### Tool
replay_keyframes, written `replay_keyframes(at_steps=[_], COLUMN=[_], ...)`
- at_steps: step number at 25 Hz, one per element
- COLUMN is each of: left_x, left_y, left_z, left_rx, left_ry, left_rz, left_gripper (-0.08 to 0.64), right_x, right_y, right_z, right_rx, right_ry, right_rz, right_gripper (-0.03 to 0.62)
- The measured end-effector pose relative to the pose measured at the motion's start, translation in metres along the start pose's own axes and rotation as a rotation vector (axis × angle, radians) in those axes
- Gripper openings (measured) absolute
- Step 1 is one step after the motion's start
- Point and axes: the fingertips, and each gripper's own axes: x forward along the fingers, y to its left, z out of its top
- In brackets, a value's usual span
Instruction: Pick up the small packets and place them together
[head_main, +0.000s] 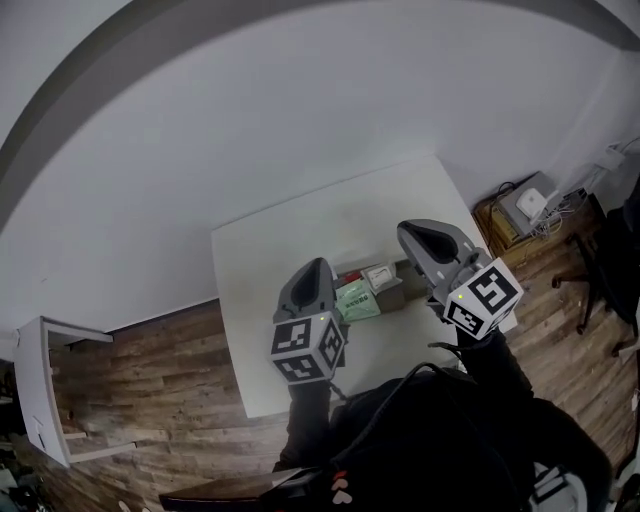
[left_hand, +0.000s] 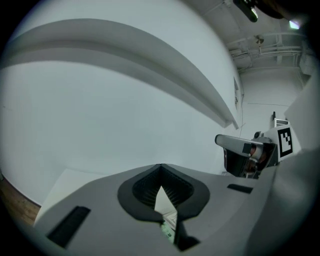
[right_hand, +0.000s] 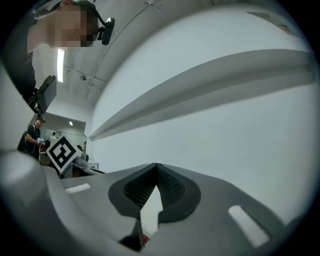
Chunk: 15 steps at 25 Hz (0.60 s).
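Observation:
Several small packets lie in a cluster on the white table (head_main: 300, 225): a green packet (head_main: 357, 300), a white packet (head_main: 379, 276) and a brown one (head_main: 402, 292). My left gripper (head_main: 318, 264) hovers just left of the cluster, its jaws shut with nothing between them. In the left gripper view (left_hand: 160, 167) a strip of the green packet (left_hand: 167, 228) shows below the jaws. My right gripper (head_main: 407, 233) hangs over the cluster's right side. It too is shut (right_hand: 156, 166) and holds nothing; a red scrap (right_hand: 145, 239) peeks out below it.
The table stands on a wood floor against a pale wall. A white shelf unit (head_main: 40, 400) is at the left. A box with a white device and cables (head_main: 530, 205) sits at the right, with a dark chair (head_main: 600, 270) beside it.

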Motion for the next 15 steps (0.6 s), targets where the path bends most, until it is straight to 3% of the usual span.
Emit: replay_keyframes(at_steps=[6, 11, 15], left_x=[-0.011, -0.022, -0.028], left_y=[-0.029, -0.042, -0.051], left_z=[0.038, 0.053, 0.058], left_rx=[0.101, 0.196, 0.224], left_ry=[-0.164, -0.226, -0.250], left_rz=[0.008, 0.031, 0.028], left_gripper=[-0.002, 0.000, -0.002], right_x=[-0.007, -0.007, -0.010], right_y=[0.010, 0.022, 0.029], right_z=[0.014, 0.015, 0.016], right_rx=[-0.059, -0.141, -0.162], right_ry=[-0.020, -0.003, -0.005], right_rz=[-0.063, -0.084, -0.080], right_gripper=[0.000, 0.000, 0.000])
